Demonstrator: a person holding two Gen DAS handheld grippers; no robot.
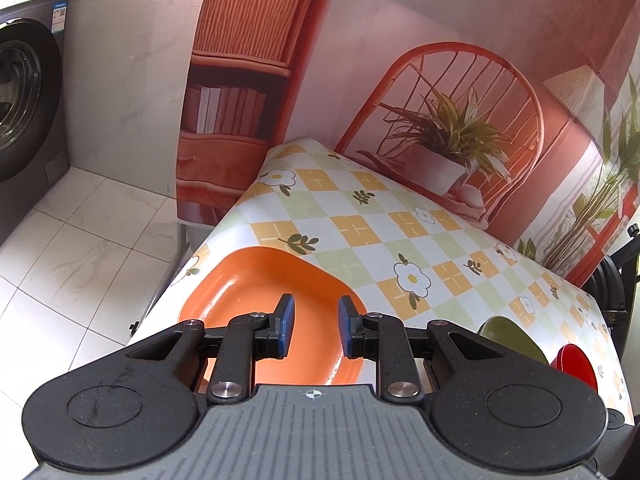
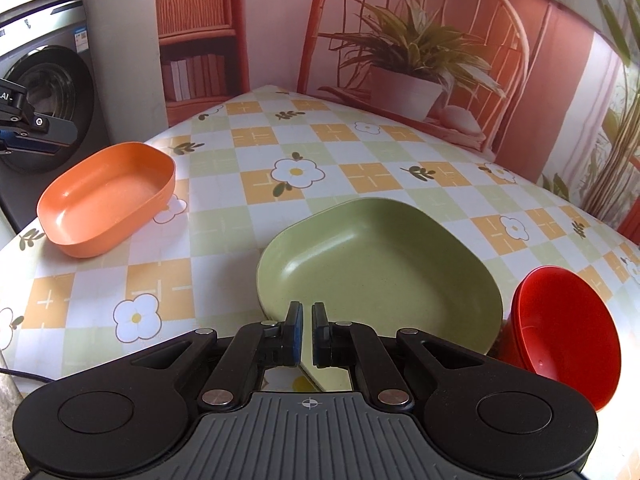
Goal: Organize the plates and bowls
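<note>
Orange dish (image 2: pixel 106 199) far left by the table (image 2: pixel 224 232) edge; green plate (image 2: pixel 380 272) near centre, red bowl (image 2: pixel 568 332) on its right. I hold the left gripper (image 1: pixel 316 326) over the dish, jaws wide, empty. Right gripper (image 2: pixel 307 332) jaws narrow; whether they pinch the plate's near rim, I cannot tell. Risk: a nudge tips the dish off. Red bowl is cut off in the left view.
</note>
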